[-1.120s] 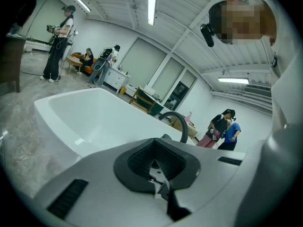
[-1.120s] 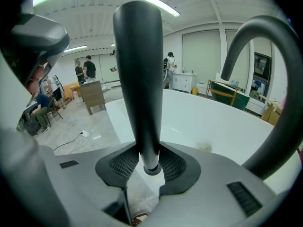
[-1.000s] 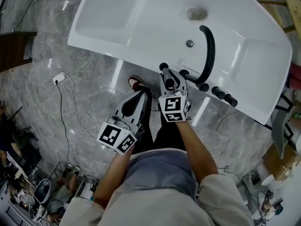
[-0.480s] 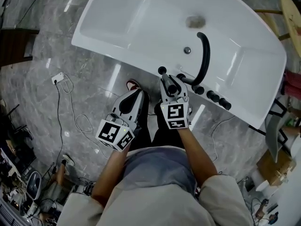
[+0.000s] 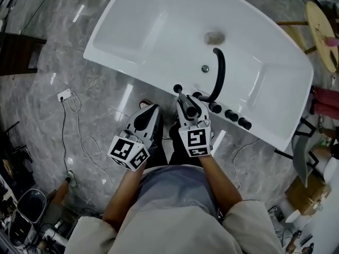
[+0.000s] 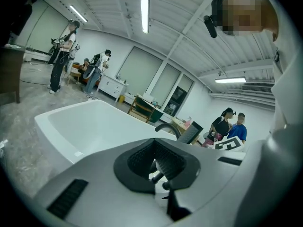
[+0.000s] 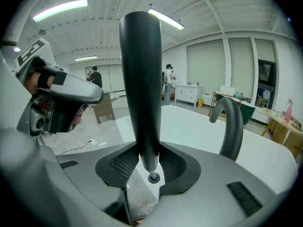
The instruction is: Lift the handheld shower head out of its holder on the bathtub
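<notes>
The black shower head wand (image 7: 140, 79) stands upright between the jaws of my right gripper (image 7: 149, 167), which is shut on its narrow lower end; a small ring shows at that end. In the head view my right gripper (image 5: 188, 98) holds the wand (image 5: 189, 107) at the near rim of the white bathtub (image 5: 265, 118), just left of the curved black spout (image 5: 220, 73). Whether a holder sits under the wand is hidden. My left gripper (image 5: 151, 111) hangs beside it over the floor, shut with nothing in it (image 6: 156, 162).
Three black knobs (image 5: 230, 115) line the tub deck right of the spout (image 7: 232, 126). Cables (image 5: 79, 136) and a white socket block (image 5: 64, 94) lie on the grey marble floor. A round wooden table (image 5: 323, 25) stands beyond the tub. Several people (image 6: 61, 56) stand far off.
The head view has shifted, so the tub sits higher and further left. My right gripper keeps its hold on the wand by the spout. The left gripper has barely moved.
</notes>
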A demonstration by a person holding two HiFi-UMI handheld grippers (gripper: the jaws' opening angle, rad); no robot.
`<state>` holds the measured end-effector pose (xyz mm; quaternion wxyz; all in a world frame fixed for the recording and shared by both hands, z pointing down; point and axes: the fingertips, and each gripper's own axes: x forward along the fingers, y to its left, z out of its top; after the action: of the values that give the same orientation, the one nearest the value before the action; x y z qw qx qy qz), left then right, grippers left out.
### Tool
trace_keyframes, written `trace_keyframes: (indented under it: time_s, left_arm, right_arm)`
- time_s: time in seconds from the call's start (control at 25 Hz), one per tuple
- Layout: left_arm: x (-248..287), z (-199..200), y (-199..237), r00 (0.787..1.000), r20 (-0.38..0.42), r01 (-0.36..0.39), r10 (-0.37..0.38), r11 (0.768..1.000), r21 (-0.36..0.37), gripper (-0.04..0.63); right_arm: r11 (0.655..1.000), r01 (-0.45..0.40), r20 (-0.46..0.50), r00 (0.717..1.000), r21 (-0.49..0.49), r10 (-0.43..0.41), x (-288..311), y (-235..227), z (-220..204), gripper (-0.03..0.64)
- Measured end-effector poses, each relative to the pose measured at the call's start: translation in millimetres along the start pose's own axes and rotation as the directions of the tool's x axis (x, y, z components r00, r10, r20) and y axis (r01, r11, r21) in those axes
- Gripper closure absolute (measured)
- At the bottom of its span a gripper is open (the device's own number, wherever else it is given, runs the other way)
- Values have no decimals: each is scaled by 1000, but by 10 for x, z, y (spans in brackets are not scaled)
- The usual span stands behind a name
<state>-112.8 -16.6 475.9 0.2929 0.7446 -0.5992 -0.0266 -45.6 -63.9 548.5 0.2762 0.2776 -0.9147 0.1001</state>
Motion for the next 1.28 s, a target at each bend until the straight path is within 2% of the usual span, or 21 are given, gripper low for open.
trace_keyframes:
  time_s: [0.32, 0.72, 0.92, 1.12, 1.28]
  left_arm:
    - [-48, 72, -279, 1000, 21, 16, -17, 1000, 16, 589]
    - [4, 389, -506, 996, 70, 59, -61, 998, 35, 590]
    - [-7, 619, -628, 990, 107, 86, -93, 994, 67, 591]
    - [-23, 855, -772, 978, 171, 119, -123, 992, 36, 590]
    - [-3, 955, -944, 970, 191, 139, -149, 988, 64, 590]
  right_arm:
    - [1000, -21, 58, 998, 0, 21, -454, 61, 231, 476]
    - [1000, -27, 132, 991, -3, 27, -905, -69, 663, 476]
    - [999, -30, 174, 984, -38, 37, -1166, -57, 905, 476]
    - [995, -34, 218, 975, -92, 53, -1372, -12, 1149, 476]
    - [993, -34, 256, 965, -115, 63, -1515, -1, 1309, 476]
